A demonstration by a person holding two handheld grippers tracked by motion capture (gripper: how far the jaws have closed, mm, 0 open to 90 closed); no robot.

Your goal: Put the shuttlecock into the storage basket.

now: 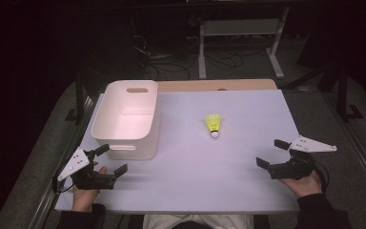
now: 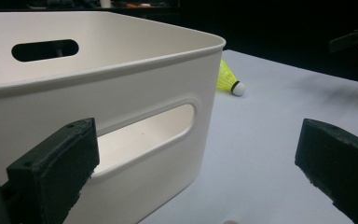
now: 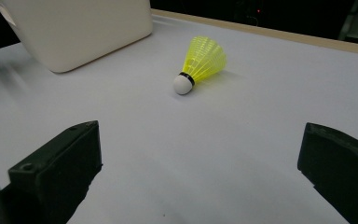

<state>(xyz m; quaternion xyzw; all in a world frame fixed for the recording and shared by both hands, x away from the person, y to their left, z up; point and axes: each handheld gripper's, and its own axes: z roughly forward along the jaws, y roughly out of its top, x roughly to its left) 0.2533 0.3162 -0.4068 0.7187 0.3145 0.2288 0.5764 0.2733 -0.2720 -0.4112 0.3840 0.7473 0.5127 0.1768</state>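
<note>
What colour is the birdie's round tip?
White, on the shuttlecock; clearest in the right gripper view.

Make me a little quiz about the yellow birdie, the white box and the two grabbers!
1. True or false: the yellow shuttlecock lies inside the white bin.
2. The shuttlecock lies on its: A) side B) cork tip C) skirt rim
3. Fill in: the jaws of the left gripper and the right gripper are both ____.

Key
1. False: it lies on the table, to the right of the bin.
2. A
3. open
</note>
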